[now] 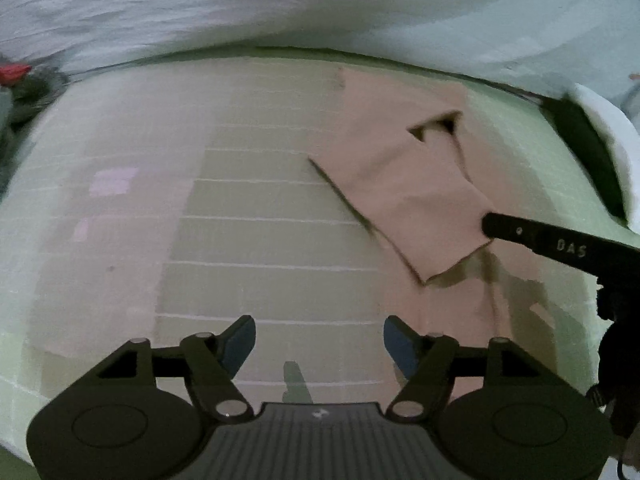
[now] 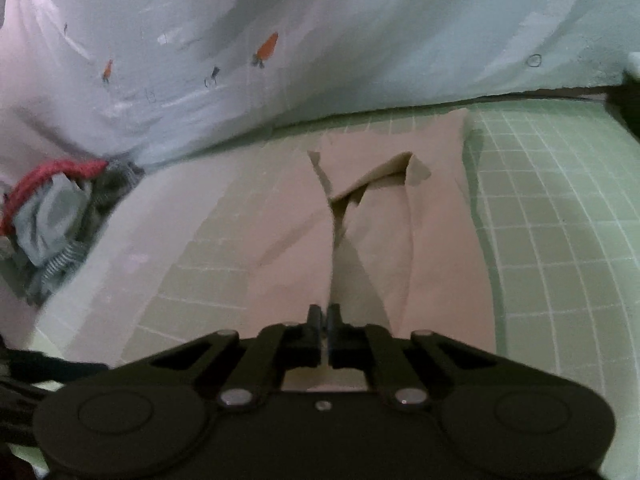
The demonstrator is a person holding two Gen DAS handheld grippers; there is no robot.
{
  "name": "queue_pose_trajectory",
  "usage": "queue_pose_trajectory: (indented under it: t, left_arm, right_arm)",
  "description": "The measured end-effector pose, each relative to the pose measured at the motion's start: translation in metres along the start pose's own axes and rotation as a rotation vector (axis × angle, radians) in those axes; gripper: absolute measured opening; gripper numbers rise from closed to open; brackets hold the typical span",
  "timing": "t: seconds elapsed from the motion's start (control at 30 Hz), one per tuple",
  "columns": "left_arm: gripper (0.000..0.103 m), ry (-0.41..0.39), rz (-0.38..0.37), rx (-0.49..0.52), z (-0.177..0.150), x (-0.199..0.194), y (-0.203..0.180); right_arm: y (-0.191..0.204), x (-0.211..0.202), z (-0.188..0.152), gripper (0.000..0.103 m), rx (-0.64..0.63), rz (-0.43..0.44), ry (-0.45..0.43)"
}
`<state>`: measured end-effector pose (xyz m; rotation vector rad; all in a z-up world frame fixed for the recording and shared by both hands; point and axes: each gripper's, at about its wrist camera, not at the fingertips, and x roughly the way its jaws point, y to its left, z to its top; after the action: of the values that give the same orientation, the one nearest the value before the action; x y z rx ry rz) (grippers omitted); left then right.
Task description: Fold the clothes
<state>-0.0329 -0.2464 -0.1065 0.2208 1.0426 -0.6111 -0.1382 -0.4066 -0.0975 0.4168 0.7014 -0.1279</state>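
Note:
A pale pink garment (image 1: 400, 184) lies spread on the green grid mat (image 1: 532, 148). One corner flap of it is pulled up off the mat, with a shadow under it. My right gripper (image 2: 324, 312) is shut on the edge of that flap (image 2: 352, 264), which rises as a creased ridge ahead of the fingers. The left wrist view shows the right gripper's black fingertips (image 1: 494, 226) pinching the flap at mid right. My left gripper (image 1: 320, 336) hangs open over the flat near part of the garment, blue pads apart, nothing between them.
A heap of other clothes (image 2: 52, 208) with a red piece lies at the mat's far left corner. A white sheet with small carrot prints (image 2: 240, 40) runs along the back. Bare green mat (image 2: 560, 220) shows to the right of the garment.

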Motion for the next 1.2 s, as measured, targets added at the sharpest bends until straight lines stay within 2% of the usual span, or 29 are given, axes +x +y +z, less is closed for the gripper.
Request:
queue_pose_trajectory:
  t: [0.1, 0.23, 0.4, 0.57, 0.77, 0.83, 0.87, 0.9, 1.0, 1.1, 1.2]
  left_arm:
    - [0.072, 0.003, -0.027, 0.042, 0.001, 0.002, -0.011]
    - [0.072, 0.006, -0.067, 0.083, 0.001, 0.005, -0.024]
    - [0.072, 0.034, -0.084, 0.137, -0.005, 0.012, -0.039]
    - [0.072, 0.076, -0.079, 0.159, -0.012, 0.021, -0.046]
    - [0.072, 0.124, -0.056, 0.137, -0.023, 0.028, -0.045]
    - [0.072, 0.127, -0.049, 0.132, -0.025, 0.028, -0.043]
    - [0.072, 0.128, -0.05, 0.126, -0.025, 0.028, -0.043]
    - [0.072, 0.128, -0.052, 0.12, -0.026, 0.028, -0.043]
    - [0.071, 0.131, -0.059, 0.112, -0.028, 0.03, -0.044]
    - [0.07, 0.131, -0.06, 0.121, -0.031, 0.033, -0.048]
    - [0.069, 0.14, -0.067, 0.132, -0.032, 0.038, -0.051]
  right_arm:
    - [-0.003, -0.022, -0.007, 0.003, 0.043, 0.004, -0.023]
    - [-0.012, -0.049, -0.024, 0.003, 0.092, -0.067, -0.016]
    - [-0.024, -0.073, -0.042, 0.003, 0.159, -0.116, 0.013]
    - [-0.033, -0.073, -0.056, 0.002, 0.179, -0.165, 0.055]
    - [-0.038, -0.061, -0.072, 0.004, 0.164, -0.195, 0.129]
    - [-0.036, -0.059, -0.071, 0.012, 0.141, -0.213, 0.133]
    - [-0.034, -0.058, -0.07, 0.033, 0.127, -0.228, 0.133]
    - [-0.034, -0.058, -0.071, 0.049, 0.112, -0.236, 0.131]
    - [-0.033, -0.051, -0.07, 0.053, 0.099, -0.239, 0.137]
    - [-0.035, -0.041, -0.07, 0.065, 0.101, -0.234, 0.157]
    - [-0.032, -0.03, -0.067, 0.072, 0.07, -0.245, 0.169]
